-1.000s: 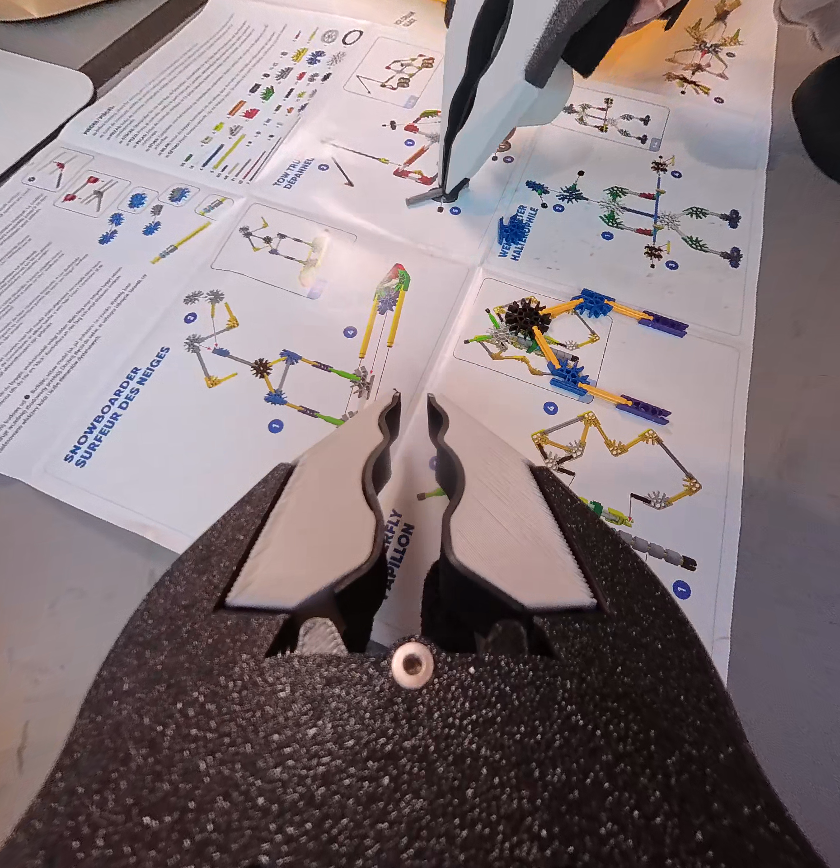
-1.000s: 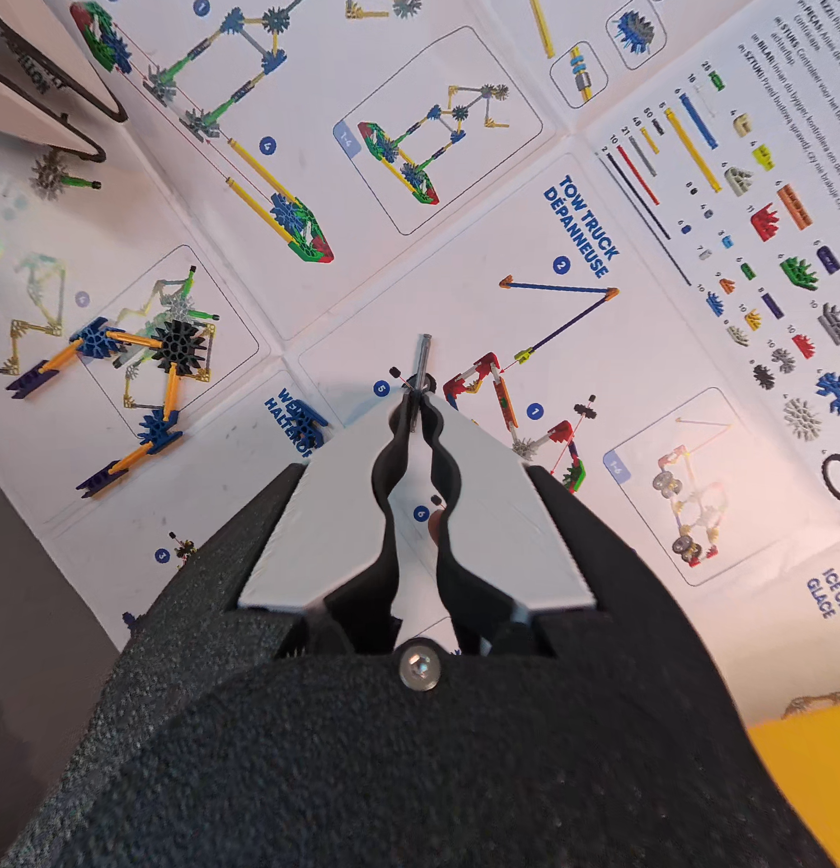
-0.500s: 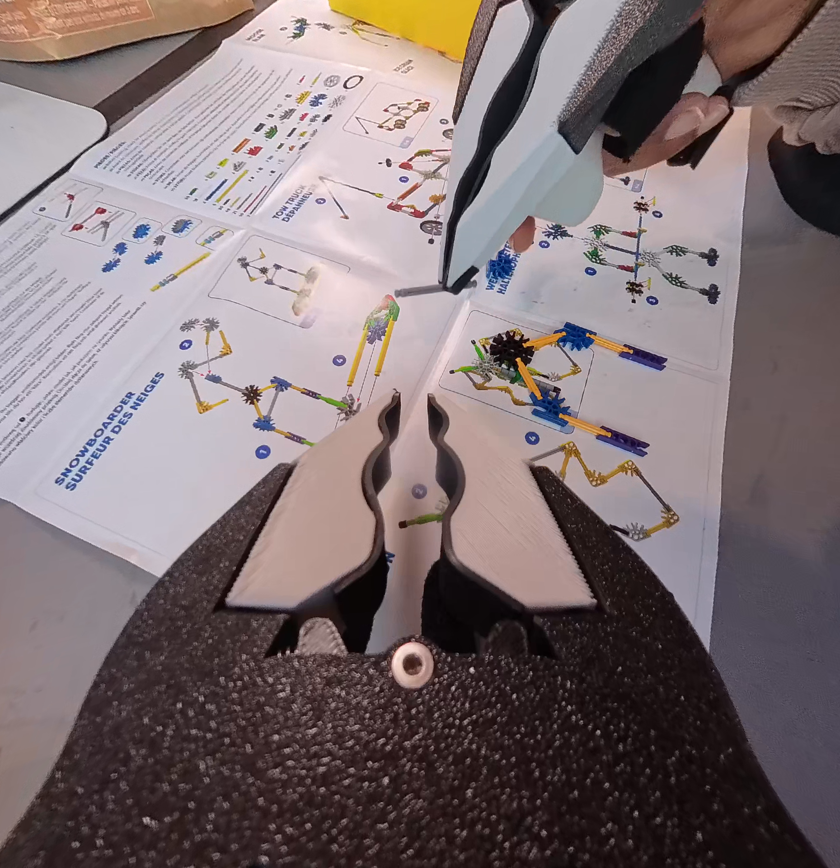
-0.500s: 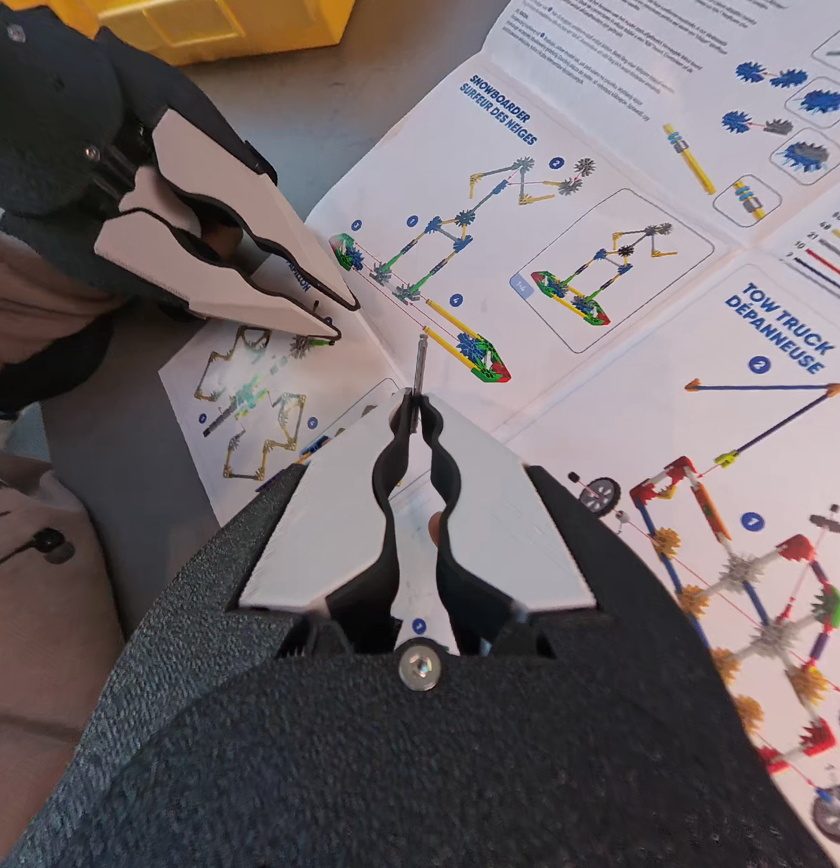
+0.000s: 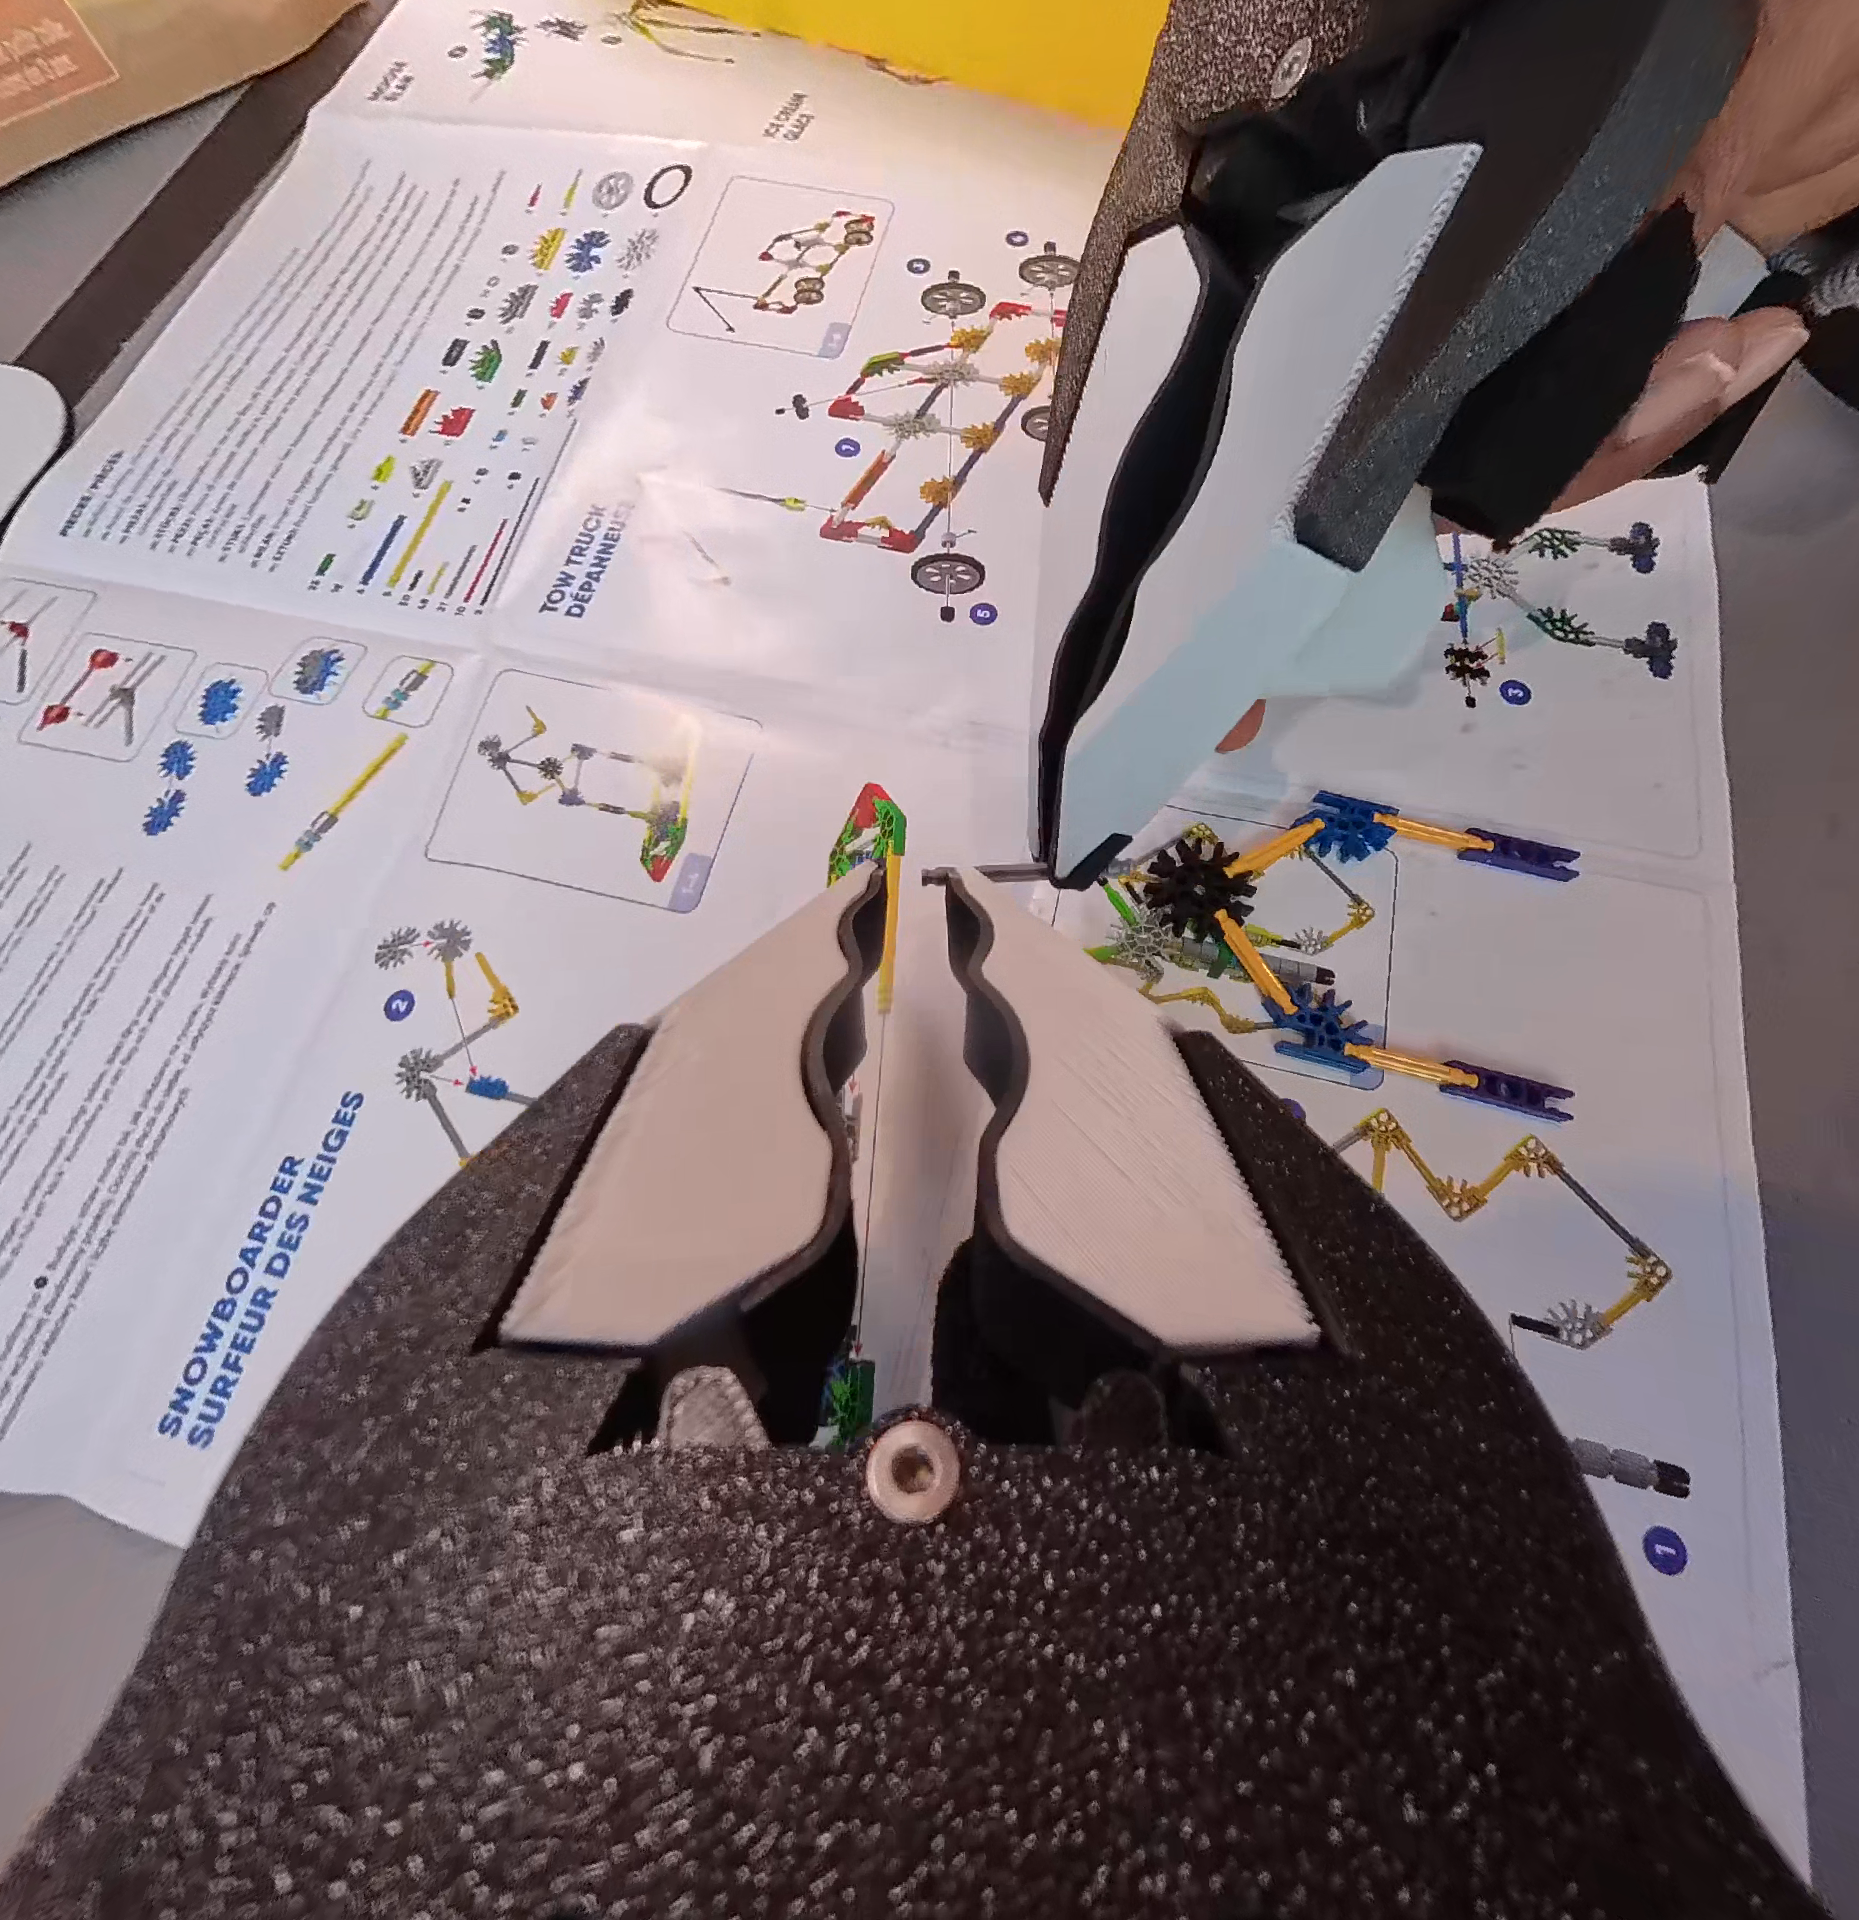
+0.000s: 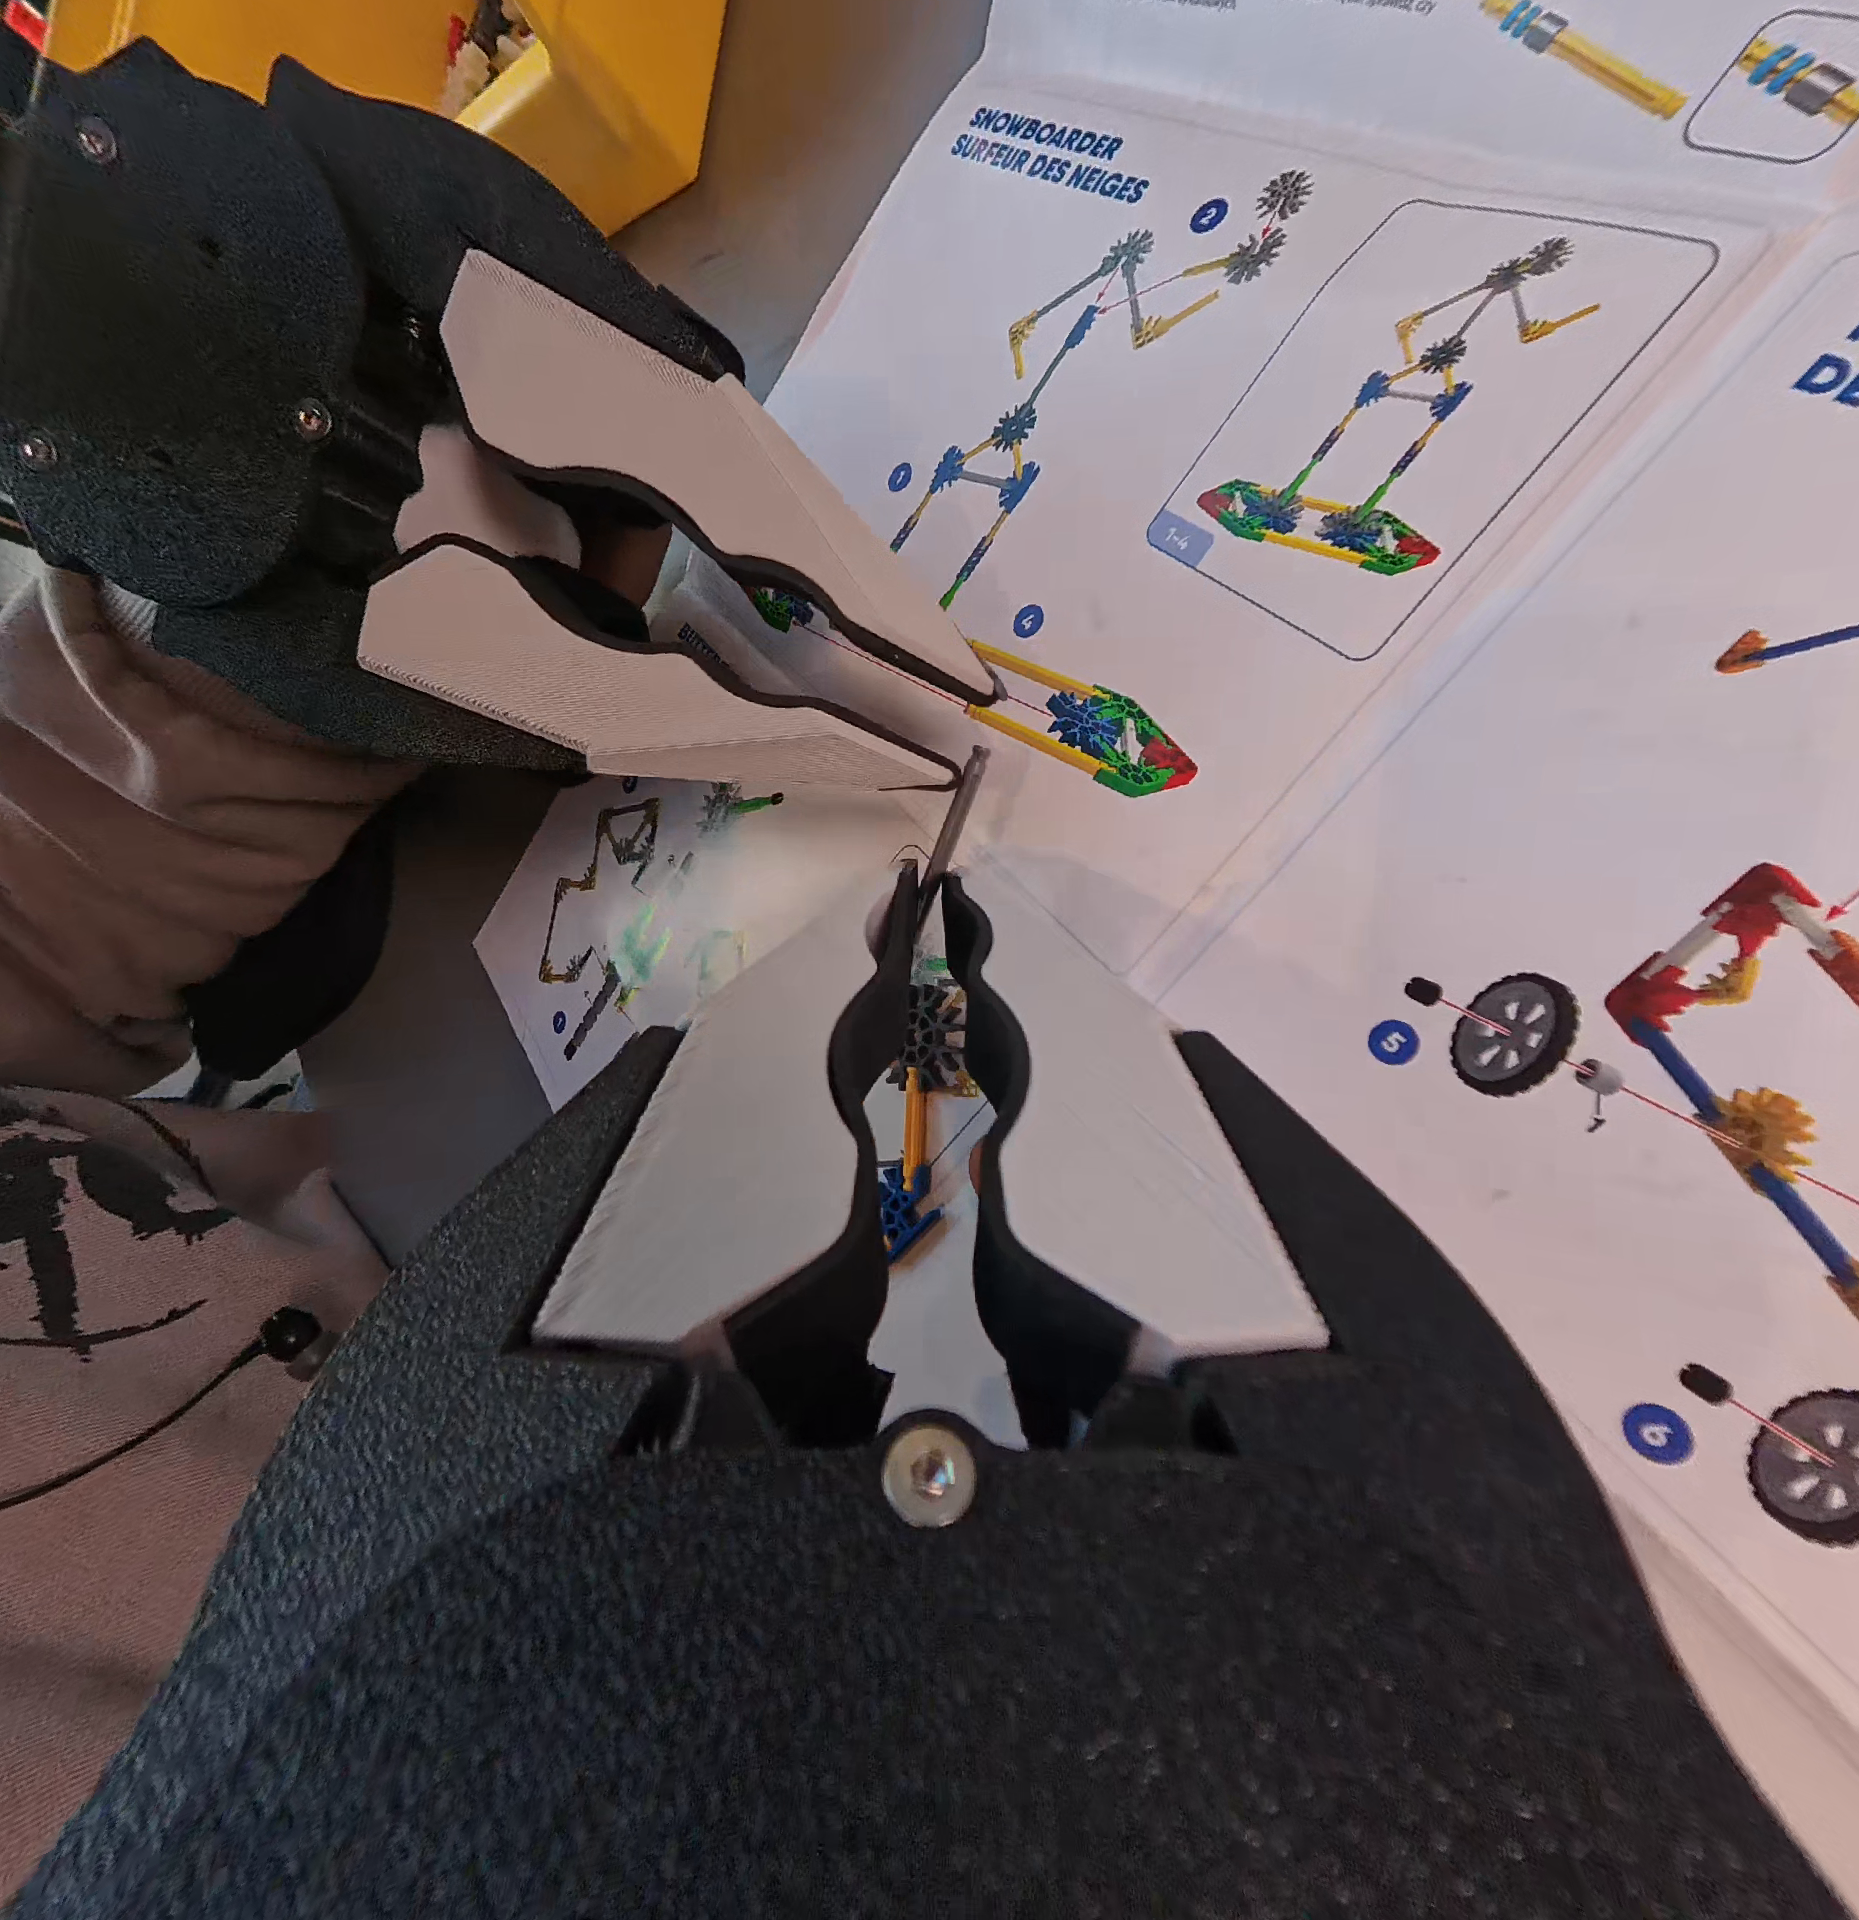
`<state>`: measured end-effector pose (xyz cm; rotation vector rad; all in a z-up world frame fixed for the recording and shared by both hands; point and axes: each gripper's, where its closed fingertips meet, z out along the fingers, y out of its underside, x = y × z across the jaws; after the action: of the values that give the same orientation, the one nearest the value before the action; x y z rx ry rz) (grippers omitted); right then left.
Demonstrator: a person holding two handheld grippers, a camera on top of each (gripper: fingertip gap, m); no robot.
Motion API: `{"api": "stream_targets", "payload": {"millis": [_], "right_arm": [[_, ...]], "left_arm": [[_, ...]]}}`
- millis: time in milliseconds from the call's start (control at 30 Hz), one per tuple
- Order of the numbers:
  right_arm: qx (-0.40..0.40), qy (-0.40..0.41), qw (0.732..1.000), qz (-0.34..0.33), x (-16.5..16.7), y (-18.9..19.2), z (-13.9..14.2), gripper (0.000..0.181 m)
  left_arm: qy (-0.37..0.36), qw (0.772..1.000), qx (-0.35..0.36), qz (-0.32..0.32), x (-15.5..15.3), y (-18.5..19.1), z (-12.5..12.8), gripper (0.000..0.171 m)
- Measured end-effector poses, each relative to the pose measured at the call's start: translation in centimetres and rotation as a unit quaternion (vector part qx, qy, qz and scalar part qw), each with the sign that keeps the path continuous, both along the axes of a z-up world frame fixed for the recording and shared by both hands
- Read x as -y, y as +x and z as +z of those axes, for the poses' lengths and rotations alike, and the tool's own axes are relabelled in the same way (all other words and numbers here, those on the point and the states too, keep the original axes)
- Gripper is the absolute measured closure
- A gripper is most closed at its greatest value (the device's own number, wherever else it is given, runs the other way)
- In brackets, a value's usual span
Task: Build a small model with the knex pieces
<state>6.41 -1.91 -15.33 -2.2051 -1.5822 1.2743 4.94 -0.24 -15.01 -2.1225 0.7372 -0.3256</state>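
My right gripper [image 6: 925, 883] is shut on a short grey rod [image 6: 956, 816] that sticks out past its tips. In the left wrist view the right gripper [image 5: 1070, 868] comes down from the upper right and holds the rod [image 5: 982, 873] level. My left gripper [image 5: 917, 883] is open by a narrow gap and empty. The rod's free end sits in that gap, at the inner fingertip [image 6: 946, 774]. A toy assembly [image 5: 1200, 883] of a black connector, yellow rods, blue connectors and purple pieces lies on the instruction sheet [image 5: 592, 675] just right of both grippers.
The big printed sheet [image 6: 1424, 779] covers the grey table. A yellow bin [image 5: 904, 42] stands at the far edge and also shows in the right wrist view [image 6: 592, 125]. A brown paper bag [image 5: 31, 83] and a white slab [image 5: 0, 436] lie at far left. A hand [image 5: 1735, 343] holds the right gripper. My left and right fingertips are right by each other.
The right gripper carried the grey rod down from the far part of the sheet to the left gripper's tips. The left gripper moved forward. The rod's end now sits between its fingers.
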Motion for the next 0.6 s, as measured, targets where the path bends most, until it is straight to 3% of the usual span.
{"api": "stream_targets", "payload": {"millis": [600], "right_arm": [[0.03, 0.033, 0.998, 0.037, 0.1, 1.6, -1.3, 0.179]], "left_arm": [[-0.004, 0.999, -0.021, -0.03, -0.3, 1.7, -1.1, 0.163]]}}
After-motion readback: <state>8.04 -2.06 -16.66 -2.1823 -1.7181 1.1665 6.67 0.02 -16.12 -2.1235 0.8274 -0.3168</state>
